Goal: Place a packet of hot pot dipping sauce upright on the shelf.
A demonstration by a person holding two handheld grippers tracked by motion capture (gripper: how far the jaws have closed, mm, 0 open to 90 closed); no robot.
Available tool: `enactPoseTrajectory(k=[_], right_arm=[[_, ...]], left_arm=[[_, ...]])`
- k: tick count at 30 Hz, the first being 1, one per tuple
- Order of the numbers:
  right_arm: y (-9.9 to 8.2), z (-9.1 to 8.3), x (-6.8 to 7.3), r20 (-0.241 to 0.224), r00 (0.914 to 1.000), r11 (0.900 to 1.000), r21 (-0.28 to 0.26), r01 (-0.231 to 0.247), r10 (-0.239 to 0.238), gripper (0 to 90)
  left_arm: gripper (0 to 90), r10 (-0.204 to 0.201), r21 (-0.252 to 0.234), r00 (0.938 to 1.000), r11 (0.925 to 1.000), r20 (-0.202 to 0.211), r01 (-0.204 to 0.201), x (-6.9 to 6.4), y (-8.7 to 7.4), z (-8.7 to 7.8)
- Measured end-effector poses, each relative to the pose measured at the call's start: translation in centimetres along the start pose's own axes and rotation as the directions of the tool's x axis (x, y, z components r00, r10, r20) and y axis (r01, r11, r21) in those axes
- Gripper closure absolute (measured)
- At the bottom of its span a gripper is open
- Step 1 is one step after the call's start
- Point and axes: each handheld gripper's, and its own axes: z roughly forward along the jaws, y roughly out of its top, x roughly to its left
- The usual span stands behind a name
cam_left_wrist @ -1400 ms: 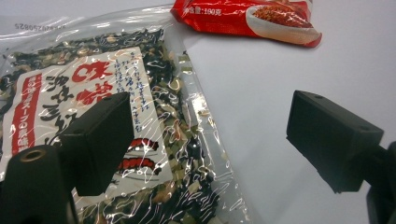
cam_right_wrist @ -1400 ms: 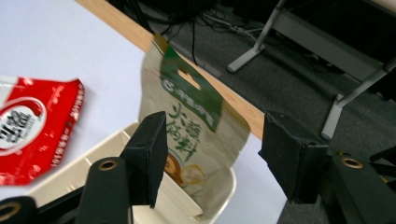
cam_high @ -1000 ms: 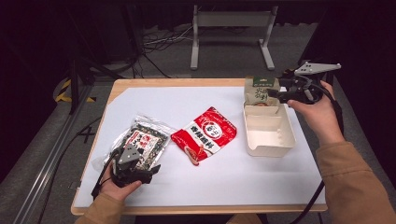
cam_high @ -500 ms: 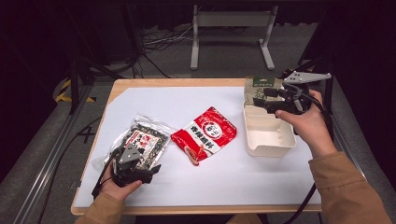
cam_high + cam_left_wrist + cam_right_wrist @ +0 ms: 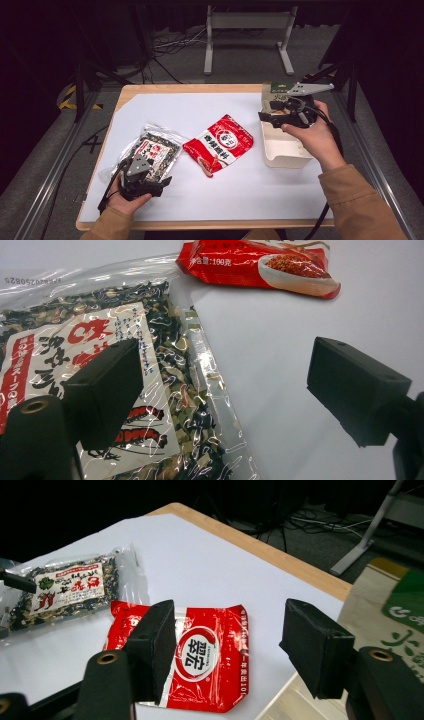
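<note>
- Red foil makes up the spice packet (image 5: 218, 143) lying flat near the middle of the white table sheet (image 5: 240, 195); the right gripper view looks straight along its jaws at the same red packet, so I judge it is the thing about to be fetched.
- Right gripper (image 5: 227, 645) hangs over the near edge of the cream box (image 5: 285, 150), jaws spread wide with nothing between them, aimed left toward the red packet and still apart from it.
- That cream box sits at the right side of the sheet, open-topped, which suggests it is where the packets are meant to go; the hand and gripper cover much of its inside, so what lies in it I cannot tell.
- Left gripper (image 5: 220, 390) rests low at the near left, jaws spread; one jaw stands over the clear bag of dried greens (image 5: 165, 355), the other over bare sheet beside it, and I cannot tell whether either pad touches the film.
- It looks parked there to steady or next take that bag, which lies just left of the red packet, the two near but apart.
- A green-and-tan packet (image 5: 276, 90) stands behind the box at the far right; the right gripper hides most of it in the high view and the frame edge cuts it off in the right gripper view, so its print is unreadable.
- Beyond the wooden table edge (image 5: 200, 88), cables and a metal stand sit in dim light.
</note>
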Motion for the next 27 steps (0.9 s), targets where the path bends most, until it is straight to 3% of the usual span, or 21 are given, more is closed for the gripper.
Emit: enactPoseTrajectory(k=[14,27], right_arm=[[-1.3,5.0,0.3,-0.021,0.9991,0.995,0.094,-0.034,0.036,39.5],[-3.4,9.7,-0.5,-0.022,0.9974,0.9642,0.258,-0.061,0.069,38.6]], left_arm=[[15.1,0.004,0.001,1.0,1.0,-0.003,-0.004,0.2,-0.1,-0.2],[15.1,0.006,0.002,1.0,1.0,-0.003,-0.006,0.2,-0.1,-0.2]])
